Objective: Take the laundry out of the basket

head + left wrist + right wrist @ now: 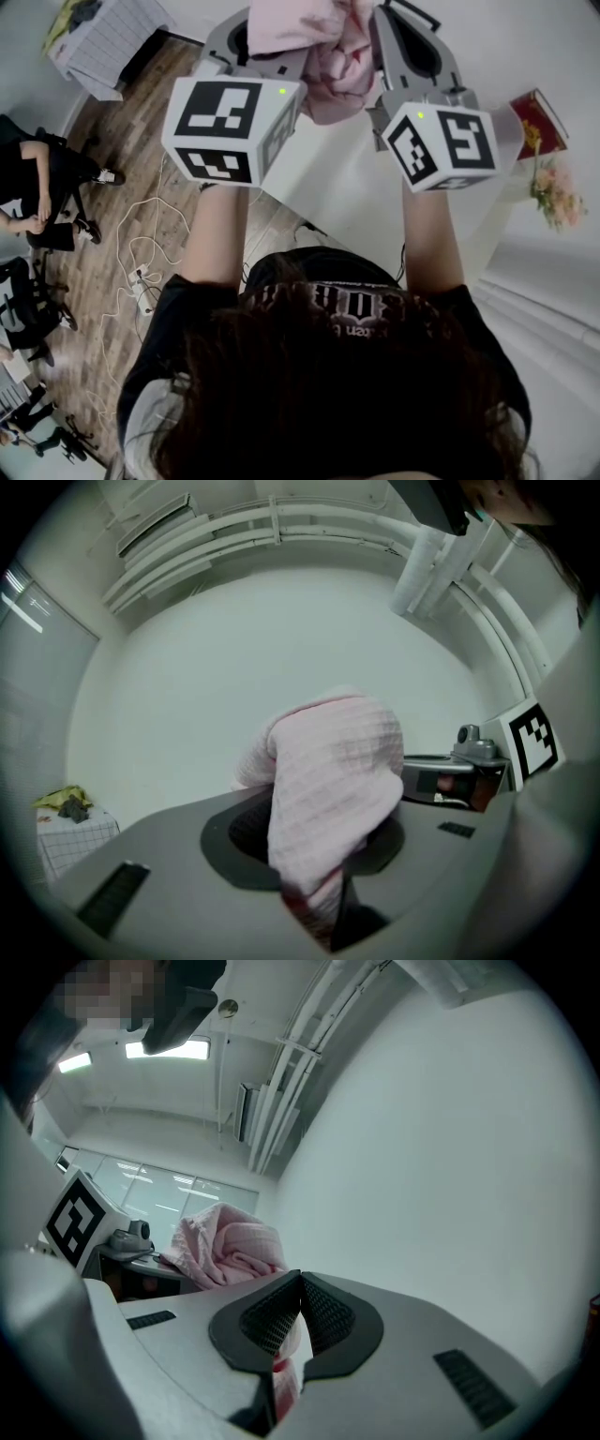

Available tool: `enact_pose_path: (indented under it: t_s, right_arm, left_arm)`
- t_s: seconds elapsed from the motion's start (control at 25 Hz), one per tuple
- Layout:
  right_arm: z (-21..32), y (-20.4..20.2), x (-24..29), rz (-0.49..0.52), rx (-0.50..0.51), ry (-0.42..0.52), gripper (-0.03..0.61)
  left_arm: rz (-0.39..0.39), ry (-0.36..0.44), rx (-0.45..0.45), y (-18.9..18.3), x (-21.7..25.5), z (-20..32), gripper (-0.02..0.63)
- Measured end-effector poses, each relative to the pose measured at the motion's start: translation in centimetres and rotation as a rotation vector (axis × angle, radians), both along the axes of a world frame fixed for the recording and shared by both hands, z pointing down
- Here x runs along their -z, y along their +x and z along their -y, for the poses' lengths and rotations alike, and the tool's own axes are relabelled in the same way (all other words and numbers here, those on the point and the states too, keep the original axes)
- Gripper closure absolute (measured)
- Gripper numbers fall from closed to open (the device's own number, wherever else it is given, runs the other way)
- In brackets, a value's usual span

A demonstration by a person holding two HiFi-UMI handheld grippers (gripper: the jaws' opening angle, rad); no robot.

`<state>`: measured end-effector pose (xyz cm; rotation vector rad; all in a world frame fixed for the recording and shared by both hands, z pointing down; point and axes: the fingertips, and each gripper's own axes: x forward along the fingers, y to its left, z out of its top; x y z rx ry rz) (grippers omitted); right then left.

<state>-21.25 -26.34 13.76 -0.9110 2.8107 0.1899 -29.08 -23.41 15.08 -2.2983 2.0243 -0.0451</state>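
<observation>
Both grippers were clamped on the same pink cloth [328, 771], so neither was empty. The left gripper [319, 864] had a thick fold pinched btw its jaws, w/ the rest flopped over the top of them. The right gripper [299, 1283] had its jaws nearly together on just a thin edge.

Key thing imo: most of the bundle sat on the left gripper's side, so from the right gripper's fingertips the bulk lay off to the left. The cloth's long axis ran straight across from one gripper to the other. It was up in the air, already out of the basket, roughly above the left edge of the white table [356, 206]. Both hands were equally near since both held it. I'd guess a put-down spot on the table would be below and a bit right.

The basket [103, 42] was well apart, down on the wood floor [141, 244] past the table's left edge.

Counts:
- 1 pink cloth
- 2 grippers
- 1 table
- 1 basket, w/ what looked like 2 pieces in it (1 yellowish, 1 dark)
</observation>
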Motion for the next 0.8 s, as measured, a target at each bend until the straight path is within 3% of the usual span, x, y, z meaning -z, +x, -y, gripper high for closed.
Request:
enact_pose_path:
  t_s: [0.4, 0.8]
  right_arm:
    - [0.9, 0.1, -1.8, -0.016, -0.043, -0.024, 0.552]
    - [1.4, -0.7, -2.5, -0.032, -0.043, -0.031, 0.552]
  left_arm:
    - [0.001, 0.005, 0.051, -1.6, -1.3, -0.1, 0.497]
    - [-0.045, -0.009, 0.079, -2.5, -3.8, 0.1, 0.497]
